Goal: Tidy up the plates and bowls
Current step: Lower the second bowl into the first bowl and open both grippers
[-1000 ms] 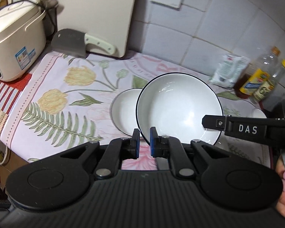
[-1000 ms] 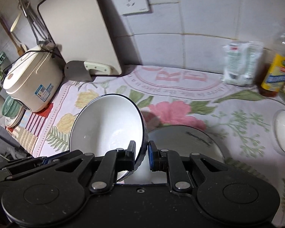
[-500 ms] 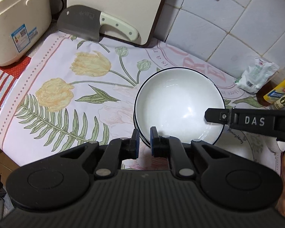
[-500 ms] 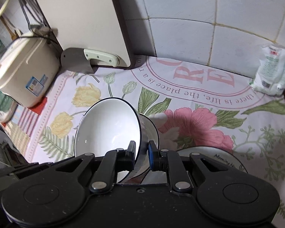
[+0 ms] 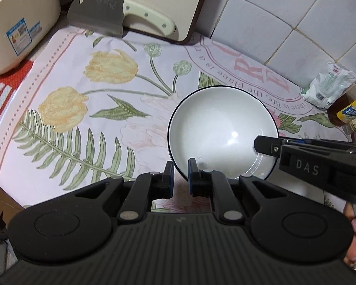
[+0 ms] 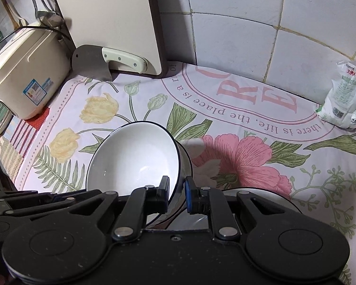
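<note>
- Large white bowl (image 5: 222,133), dark-rimmed: sits nested in a second bowl (image 6: 186,160), whose rim shows just behind its right edge in the right wrist view. Stacking of this pair judged all but complete; release not yet made.
- Left gripper (image 5: 179,178): clenched on the near-left rim of the large white bowl, one pad inside the wall, one outside.
- Right gripper (image 6: 176,194): clenched on the near-right rim of the same bowl; its fingers (image 5: 264,146) enter the left wrist view from the right and lie over that rim.
- Position: the bowl lies just ahead of both grippers, on the floral tablecloth (image 5: 83,123), mid-counter, well apart from the rice cooker (image 6: 23,76) at far left and the cleaver (image 5: 106,16) against the cutting board (image 6: 111,21).
- Outstanding, by judgement: a plate (image 6: 263,197) lies just right of the stack, partly hidden by the right gripper; whether more crockery remains cannot be told.
</note>
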The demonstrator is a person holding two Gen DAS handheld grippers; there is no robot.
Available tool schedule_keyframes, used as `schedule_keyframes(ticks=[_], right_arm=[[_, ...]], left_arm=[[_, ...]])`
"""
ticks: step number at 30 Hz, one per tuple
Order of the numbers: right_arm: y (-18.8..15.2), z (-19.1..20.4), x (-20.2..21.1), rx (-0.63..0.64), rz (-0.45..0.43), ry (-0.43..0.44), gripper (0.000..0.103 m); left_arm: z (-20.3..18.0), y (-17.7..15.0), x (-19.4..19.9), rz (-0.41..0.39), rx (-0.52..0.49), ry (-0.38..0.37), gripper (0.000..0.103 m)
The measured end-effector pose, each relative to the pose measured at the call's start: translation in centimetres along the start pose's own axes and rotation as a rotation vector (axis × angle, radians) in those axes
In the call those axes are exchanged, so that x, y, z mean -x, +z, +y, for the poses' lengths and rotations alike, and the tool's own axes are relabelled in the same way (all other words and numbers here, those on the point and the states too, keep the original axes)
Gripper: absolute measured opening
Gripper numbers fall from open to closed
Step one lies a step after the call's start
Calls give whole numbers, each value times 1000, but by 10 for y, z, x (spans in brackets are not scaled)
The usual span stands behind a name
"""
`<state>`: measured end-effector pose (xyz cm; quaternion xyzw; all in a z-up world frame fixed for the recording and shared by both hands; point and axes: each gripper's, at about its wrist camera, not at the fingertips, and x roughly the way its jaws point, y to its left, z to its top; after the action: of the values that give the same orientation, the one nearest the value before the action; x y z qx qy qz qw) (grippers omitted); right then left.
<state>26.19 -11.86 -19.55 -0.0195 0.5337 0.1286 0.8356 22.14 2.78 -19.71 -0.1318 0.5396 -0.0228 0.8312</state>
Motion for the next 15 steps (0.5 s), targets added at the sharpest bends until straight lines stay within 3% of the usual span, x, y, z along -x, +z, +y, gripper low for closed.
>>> schedule_keyframes(ticks=[12, 15], right_arm=[[-3, -8, -12, 9, -11, 10, 20], [-2, -9, -10, 0, -19, 19, 20]], left_arm=[[-14, 4, -5, 17, -53, 55, 12], [-15, 4, -4, 38, -47, 51, 19]])
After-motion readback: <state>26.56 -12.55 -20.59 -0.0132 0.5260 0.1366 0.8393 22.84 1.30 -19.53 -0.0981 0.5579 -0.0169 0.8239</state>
